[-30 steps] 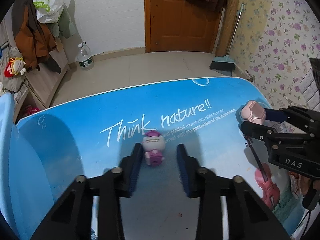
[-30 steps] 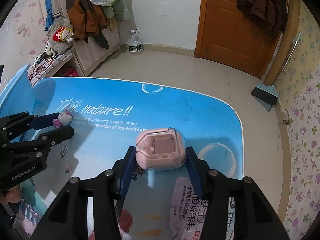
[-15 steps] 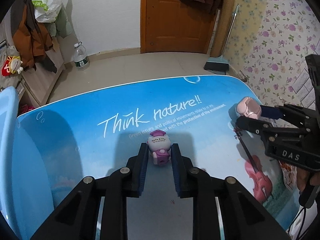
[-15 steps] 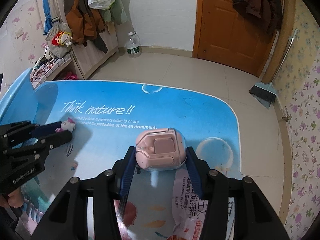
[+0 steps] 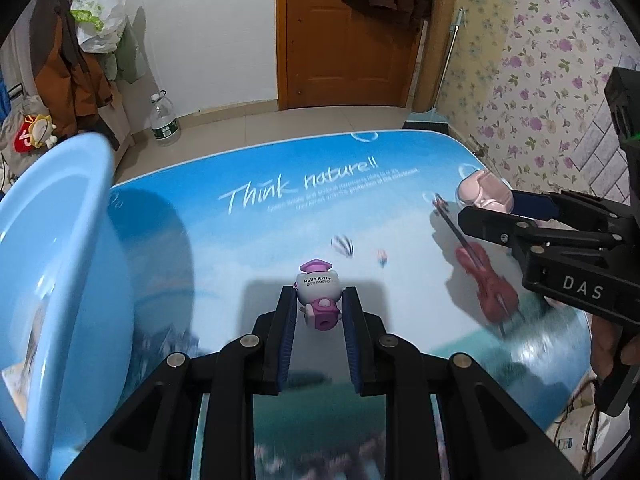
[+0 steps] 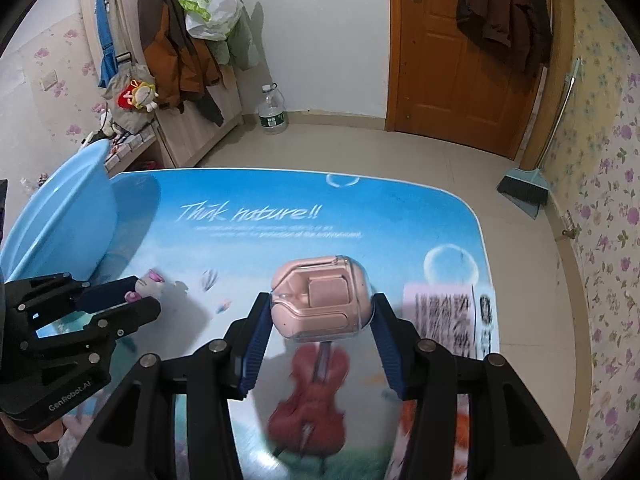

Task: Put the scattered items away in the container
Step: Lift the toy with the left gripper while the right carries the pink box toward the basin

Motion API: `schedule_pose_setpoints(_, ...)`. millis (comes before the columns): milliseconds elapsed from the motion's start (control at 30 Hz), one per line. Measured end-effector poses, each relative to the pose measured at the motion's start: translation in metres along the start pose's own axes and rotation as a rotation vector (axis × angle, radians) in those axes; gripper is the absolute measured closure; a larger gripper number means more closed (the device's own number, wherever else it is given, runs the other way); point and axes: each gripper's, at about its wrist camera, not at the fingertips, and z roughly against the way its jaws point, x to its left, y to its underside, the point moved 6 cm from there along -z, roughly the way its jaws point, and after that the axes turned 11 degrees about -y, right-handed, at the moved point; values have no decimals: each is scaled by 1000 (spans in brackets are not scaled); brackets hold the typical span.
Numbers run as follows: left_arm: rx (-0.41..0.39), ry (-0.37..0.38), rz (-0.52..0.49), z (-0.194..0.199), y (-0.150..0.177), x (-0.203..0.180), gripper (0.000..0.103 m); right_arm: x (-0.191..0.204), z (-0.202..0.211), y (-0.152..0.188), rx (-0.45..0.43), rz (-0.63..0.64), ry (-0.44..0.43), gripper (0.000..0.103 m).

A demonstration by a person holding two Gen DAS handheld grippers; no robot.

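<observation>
Left gripper (image 5: 319, 312) clamps the Hello Kitty figurine (image 5: 317, 294), right gripper (image 6: 318, 320) the pink case (image 6: 320, 298); neither has reached the blue basin (image 5: 60, 248) at the table's left edge.

1. One blue basin (image 5: 60, 264), at the table's left end.
2. One Hello Kitty figurine (image 5: 316, 300).
3. One pink earbud case (image 6: 320, 300).
4. One printed snack packet (image 6: 444, 316), on the table's right side.
5. Two black grippers: the left gripper (image 5: 318, 308) and the right gripper (image 6: 320, 320).
6. One water bottle (image 6: 273, 110), on the far floor.
7. One broom (image 6: 528, 188), far right.
8. One wooden door (image 5: 344, 36).
</observation>
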Motion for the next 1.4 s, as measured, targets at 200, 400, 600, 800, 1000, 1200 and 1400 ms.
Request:
schedule_pose_setpoints(200, -6, 3, 15, 19, 22, 7, 82, 18, 21, 22, -2, -25, -11, 52)
schedule_pose_setpoints(400, -5, 3, 26, 36, 47, 17, 82, 34, 36, 51, -8, -48, -2, 52)
schedule_pose_setpoints(600, -30, 9, 45, 55, 61, 25, 82, 52, 54, 76, -31, -51, 17, 52)
schedule_pose_setpoints(800, -60, 13, 53, 73, 72, 32, 82, 72, 71, 88, -93, -52, 21, 52)
schedule_pose_setpoints(1000, -105, 12, 77, 94, 76, 44, 82, 94, 92, 91, -183, -25, 27, 52)
schedule_pose_setpoints(1200, -142, 2, 92, 111, 75, 51, 82, 103, 95, 91, -210, -36, 44, 52)
schedule_pose_setpoints(1400, -136, -2, 90, 114, 83, 51, 82, 111, 91, 100, -207, -51, 47, 52)
